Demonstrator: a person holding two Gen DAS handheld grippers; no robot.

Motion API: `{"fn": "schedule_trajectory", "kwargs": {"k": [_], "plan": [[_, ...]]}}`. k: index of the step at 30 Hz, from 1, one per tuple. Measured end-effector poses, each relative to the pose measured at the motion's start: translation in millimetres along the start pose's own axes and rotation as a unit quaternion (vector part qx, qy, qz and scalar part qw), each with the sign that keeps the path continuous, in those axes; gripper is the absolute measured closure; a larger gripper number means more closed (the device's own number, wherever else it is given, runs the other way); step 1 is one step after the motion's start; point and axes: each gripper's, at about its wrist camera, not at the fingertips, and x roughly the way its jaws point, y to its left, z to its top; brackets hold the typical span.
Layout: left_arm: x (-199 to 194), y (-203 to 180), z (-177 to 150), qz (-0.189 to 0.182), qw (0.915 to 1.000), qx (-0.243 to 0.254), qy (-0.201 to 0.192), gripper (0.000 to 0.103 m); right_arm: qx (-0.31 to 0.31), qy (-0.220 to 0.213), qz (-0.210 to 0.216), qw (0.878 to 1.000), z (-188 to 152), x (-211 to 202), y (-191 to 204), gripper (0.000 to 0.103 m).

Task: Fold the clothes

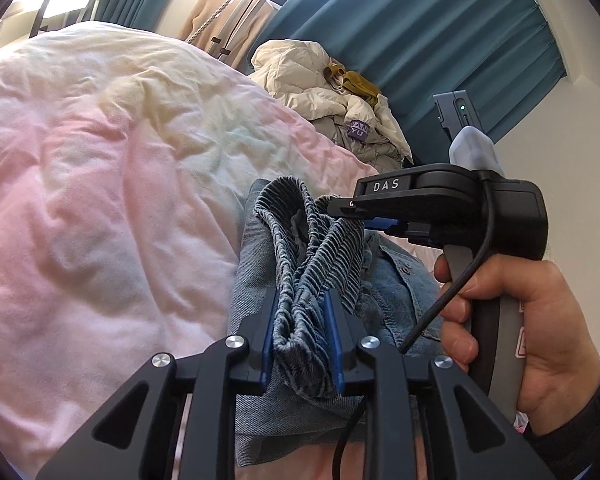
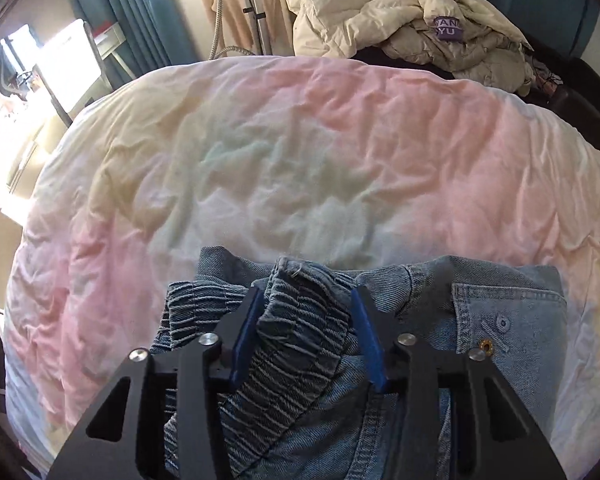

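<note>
Two hand-held grippers on one pair of jeans (image 2: 480, 320), lying on bed with pink-and-cream duvet (image 2: 280, 160), near edge closest to cameras. Left hand-held gripper (image 1: 302, 340) clenched on gathered elastic waistband (image 1: 312, 248), blue pads pressing ribbed fabric from both sides. Right hand-held gripper (image 2: 306, 332) around same waistband further along, bunched band filling gap between its blue pads; seen from left wrist view as black tool tip (image 1: 348, 210) biting into top of band, person's hand (image 1: 512, 320) wrapped round handle. Reads as grasping, pads appear to touch cloth on both sides.

Handling judgement: denim soft but fairly heavy for clothing, thick, not slippery, nothing fragile. Legs likely to drag and swing when lifted, so slow lift advised. Elastic band stretchy and lumpy, good bite for pads but liable to stretch rather than pull straight. Best hold: waistband at its two outer ends, one gripper each, well apart, so garment hangs flat. Both grips now sit near each other on bunched middle, so spreading apart probably needed before folding. Pocket with button (image 2: 488, 346) lies just beside right gripper, flat on bed.

Pile of cream jacket (image 2: 400, 12) at far side of bed, well apart, untouched. Fold itself not yet started by look of it.
</note>
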Motion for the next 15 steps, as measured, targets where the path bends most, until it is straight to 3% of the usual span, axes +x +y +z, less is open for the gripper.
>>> {"fn": "schedule_trajectory", "kwargs": {"k": [4,8,15], "plan": [[-4,4,3,-0.007,0.9999,-0.012,0.0,0.08,-0.058,-0.042,-0.003,0.997,-1,-22,23,0.094],[-11,12,5,-0.02,0.9991,-0.039,-0.001,0.075,-0.092,-0.084,0.035,0.992,4,-48,36,0.096],[-17,17,0,0.002,0.9994,-0.033,-0.003,0.065,-0.09,-0.065,0.087,0.99,7,-10,43,0.103]]}}
